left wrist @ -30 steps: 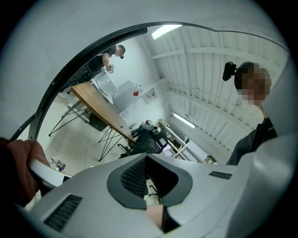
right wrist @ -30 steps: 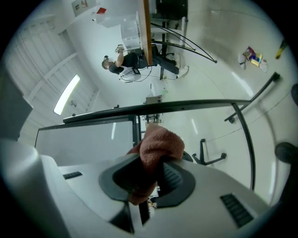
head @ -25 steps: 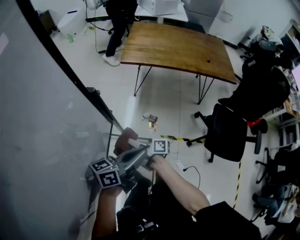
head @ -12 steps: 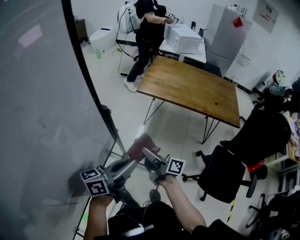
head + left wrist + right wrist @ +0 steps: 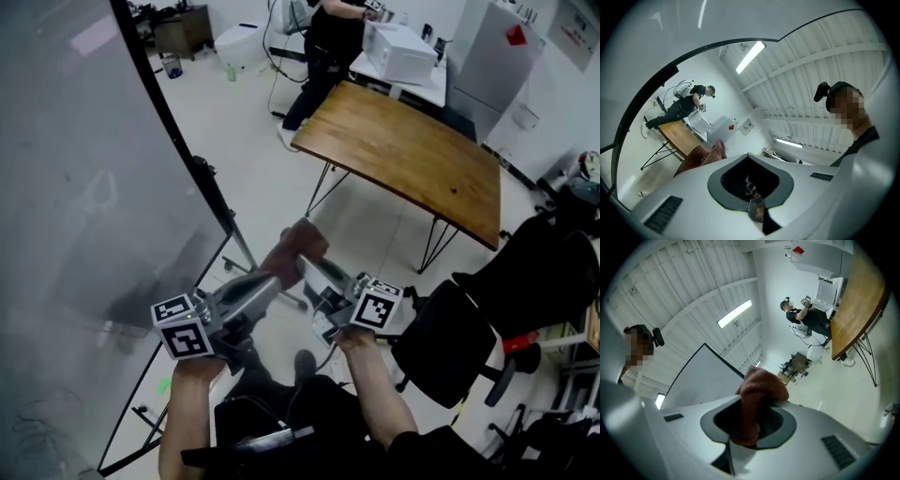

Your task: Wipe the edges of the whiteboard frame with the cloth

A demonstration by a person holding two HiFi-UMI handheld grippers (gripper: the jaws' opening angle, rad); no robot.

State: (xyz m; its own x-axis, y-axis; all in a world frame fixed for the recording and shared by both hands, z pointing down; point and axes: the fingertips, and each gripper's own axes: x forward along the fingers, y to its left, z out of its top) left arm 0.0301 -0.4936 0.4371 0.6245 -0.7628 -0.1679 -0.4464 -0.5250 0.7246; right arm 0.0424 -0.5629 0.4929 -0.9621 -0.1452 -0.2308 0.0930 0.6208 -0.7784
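Note:
The whiteboard [image 5: 84, 206] fills the left of the head view, its black frame edge [image 5: 173, 141] running down and to the right. A reddish-brown cloth [image 5: 295, 248] hangs a little to the right of the frame's lower stretch. My right gripper [image 5: 311, 267] is shut on the cloth [image 5: 757, 394], which bulges out of its jaw opening, with the board's edge [image 5: 724, 363] behind. My left gripper [image 5: 272, 279] points at the cloth from the left, jaws together, nothing in their opening [image 5: 750, 180]. The cloth [image 5: 705, 154] shows just beside its tip.
A wooden table [image 5: 412, 159] on thin black legs stands beyond the grippers. A black office chair [image 5: 450, 337] is at the right. A person [image 5: 328, 47] stands at a white bench at the back. The whiteboard stand's base bar [image 5: 141, 412] runs along the floor.
Both grippers and the cloth have risen along the frame's lower edge and shifted right. The head view has swung so that more of the room's far side shows.

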